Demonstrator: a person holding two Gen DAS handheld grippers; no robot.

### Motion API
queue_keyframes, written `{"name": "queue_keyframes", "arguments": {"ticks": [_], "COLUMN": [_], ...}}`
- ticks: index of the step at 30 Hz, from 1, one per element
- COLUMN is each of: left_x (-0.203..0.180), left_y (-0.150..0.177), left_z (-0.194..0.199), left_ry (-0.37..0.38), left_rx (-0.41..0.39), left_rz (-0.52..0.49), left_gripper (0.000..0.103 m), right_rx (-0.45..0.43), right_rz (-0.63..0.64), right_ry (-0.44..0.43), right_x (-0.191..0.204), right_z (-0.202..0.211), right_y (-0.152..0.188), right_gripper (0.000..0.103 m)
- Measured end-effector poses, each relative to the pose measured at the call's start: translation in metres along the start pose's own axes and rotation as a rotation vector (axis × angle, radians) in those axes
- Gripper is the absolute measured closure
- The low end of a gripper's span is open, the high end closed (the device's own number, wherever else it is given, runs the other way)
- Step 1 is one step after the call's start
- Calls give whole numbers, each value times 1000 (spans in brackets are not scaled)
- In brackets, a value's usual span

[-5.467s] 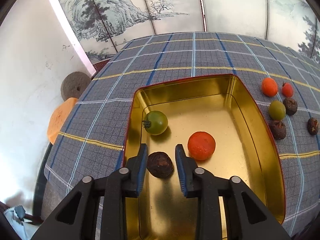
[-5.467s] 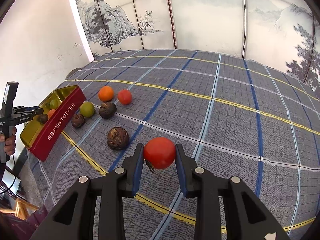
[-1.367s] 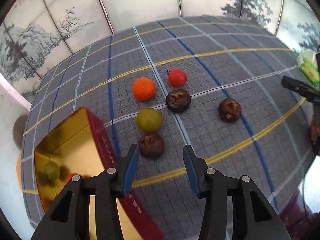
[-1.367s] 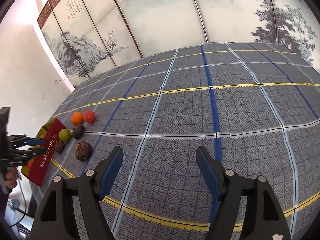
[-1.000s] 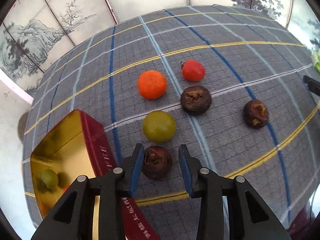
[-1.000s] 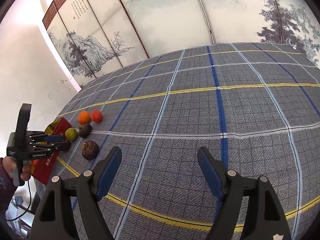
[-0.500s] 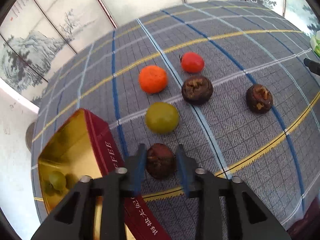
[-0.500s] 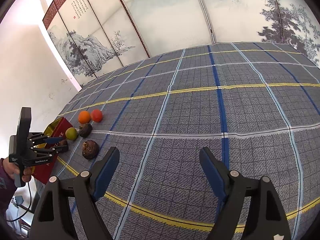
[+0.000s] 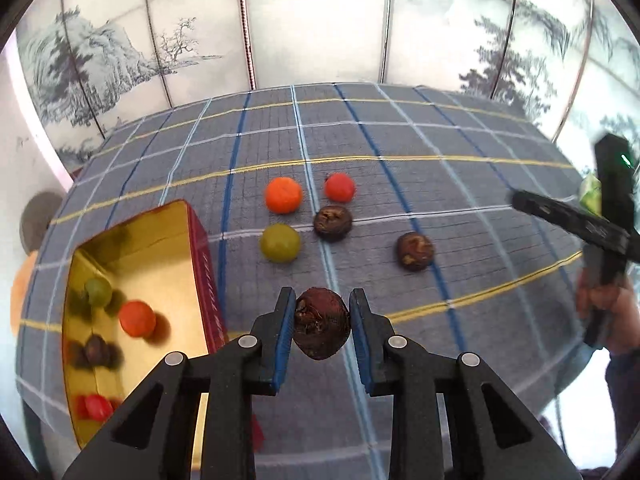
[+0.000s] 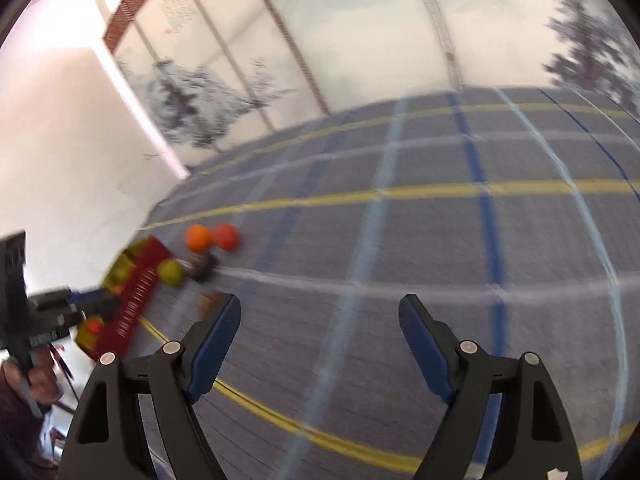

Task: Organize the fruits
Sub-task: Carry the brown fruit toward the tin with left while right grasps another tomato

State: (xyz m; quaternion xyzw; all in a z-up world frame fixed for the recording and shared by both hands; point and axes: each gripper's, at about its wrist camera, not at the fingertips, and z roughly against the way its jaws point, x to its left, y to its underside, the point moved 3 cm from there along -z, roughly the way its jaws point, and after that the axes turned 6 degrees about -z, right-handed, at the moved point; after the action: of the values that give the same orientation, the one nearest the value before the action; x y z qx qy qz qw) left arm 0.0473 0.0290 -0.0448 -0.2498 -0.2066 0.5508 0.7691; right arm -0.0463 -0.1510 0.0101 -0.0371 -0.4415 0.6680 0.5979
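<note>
While its blue pads press on either side of a dark brown wrinkled fruit (image 9: pixel 320 328), the left claw (image 9: pixel 322 334) holds that fruit clear of the plaid-covered desk (image 9: pixel 460 184), just right of the open tin (image 9: pixel 196 248), a gold-lined box with red outer walls. Inside the tin lie a green fruit (image 9: pixel 97 291), an orange one (image 9: pixel 137 319), a dark brown one (image 9: pixel 96 351) and a red one (image 9: pixel 96 407), all a little blurred. On the cloth beyond the held fruit sit five more: an orange fruit (image 9: pixel 283 195) and a small red fruit (image 9: pixel 339 187) side by side at the back, a yellow-green fruit (image 9: pixel 279 242) and a dark wrinkled fruit (image 9: pixel 333 222) in front of them, and another dark wrinkled one (image 9: pixel 415 251) farther right, apart from the group. At the right edge of the left wrist view a hand (image 9: pixel 608 312) grips the handle of the other tool. The right claw (image 10: pixel 320 320) stands spread wide with nothing between its pads, above bare cloth well away from the fruit. Its view is smeared by motion, yet the tin's red wall (image 10: pixel 136 304), the orange, red and green fruits beside it and the left tool at the far left edge can be made out. Painted screen panels (image 9: pixel 320 20) stand behind the desk.
</note>
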Motion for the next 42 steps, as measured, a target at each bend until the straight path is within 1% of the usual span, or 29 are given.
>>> {"name": "queue_keyframes", "arguments": {"ticks": [2,4,5,6,9,13,15,17,19,20,21,23,24,25,27,31,34,37,39,42], "left_x": [-2,0,1,4,10,21,27,31,34,36,37,40,41,43,48,57,62,66,68,70], "left_y": [3,5,7,9,14,22,24,26,27,28,29,30,30,31,33,37,40,42,44,45], "left_z": [9,19,23,30,40,46,47,47,45,45,45,44,45,47,50,52,51,48,47,43], "left_ry": [8,18,19,12,-13,-48,-44,-40,-42,-40,-41,-45,-47,-49,-58,-103,-118,-135,-146,-196], "left_rx": [-7,-17,-23,-29,-37,-38,-37,-37,-36,-37,-38,-39,-41,-45,-52,-61,-64,-59,-56,-54], "left_rz": [20,45,54,62,64,68,84,98,110,113,118,124,128,134,147,162,173,180,181,155], "left_gripper": [75,75,75,75,75,75,75,75,75,75,75,75,75,75,75,75,75,74,74,74], "right_rx": [34,87,108,127,180,229,252,275,302,309,313,289,255,217,174,79,62,64,63,62], "right_rz": [59,115,134,153,192,246,278,305,329,335,343,342,342,322,258,164,105,54,36,29], "right_ry": [-48,-55,-65,-69,-63,-40,-18,1,31,41,55,63,68,66,51,116,190,244,268,295], "right_x": [22,44,52,60,75,90,96,99,101,100,100,98,95,89,73,31,-6,-37,-50,-60], "right_z": [-22,-54,-68,-82,-116,-148,-161,-171,-182,-184,-185,-177,-168,-154,-128,-70,-41,-25,-19,-16], "right_y": [-15,-28,-32,-36,-40,-37,-35,-33,-30,-29,-27,-27,-28,-30,-32,-22,-9,0,3,8], "right_gripper": [26,32,38,41,42,45,53,59,62,67,74,74,74,74,74,74,74,74,74,74]}}
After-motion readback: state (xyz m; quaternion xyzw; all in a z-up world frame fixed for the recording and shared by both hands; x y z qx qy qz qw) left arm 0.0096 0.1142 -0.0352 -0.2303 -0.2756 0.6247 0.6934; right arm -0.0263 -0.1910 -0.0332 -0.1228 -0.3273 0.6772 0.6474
